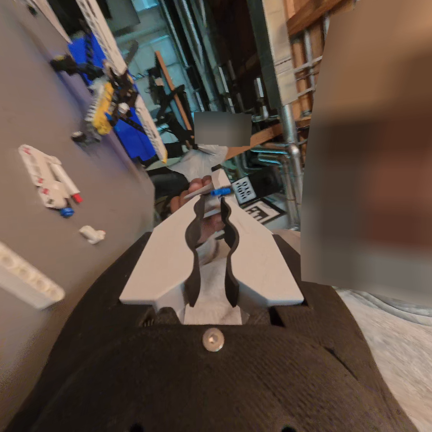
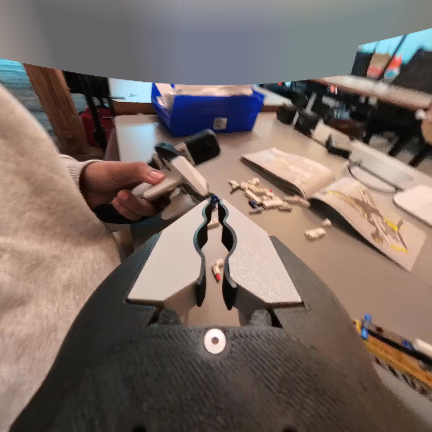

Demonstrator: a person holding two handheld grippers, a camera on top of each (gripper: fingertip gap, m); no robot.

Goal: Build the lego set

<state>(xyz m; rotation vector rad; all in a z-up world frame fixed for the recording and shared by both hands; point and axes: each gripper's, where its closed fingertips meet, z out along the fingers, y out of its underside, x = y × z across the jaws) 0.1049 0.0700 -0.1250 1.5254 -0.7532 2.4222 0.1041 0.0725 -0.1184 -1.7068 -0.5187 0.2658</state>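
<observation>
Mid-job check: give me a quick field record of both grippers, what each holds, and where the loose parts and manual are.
left gripper: nearly shut on a pale piece, hard to identify
right gripper: shut on blue pin, tips meeting the left gripper's tips
blue pin, left wrist view: at the far gripper's tip
loose white pieces: scattered on grey table
open manual: right of the pieces
blue bin: far side of table
yellow-black assembly: on table, partly built
</observation>
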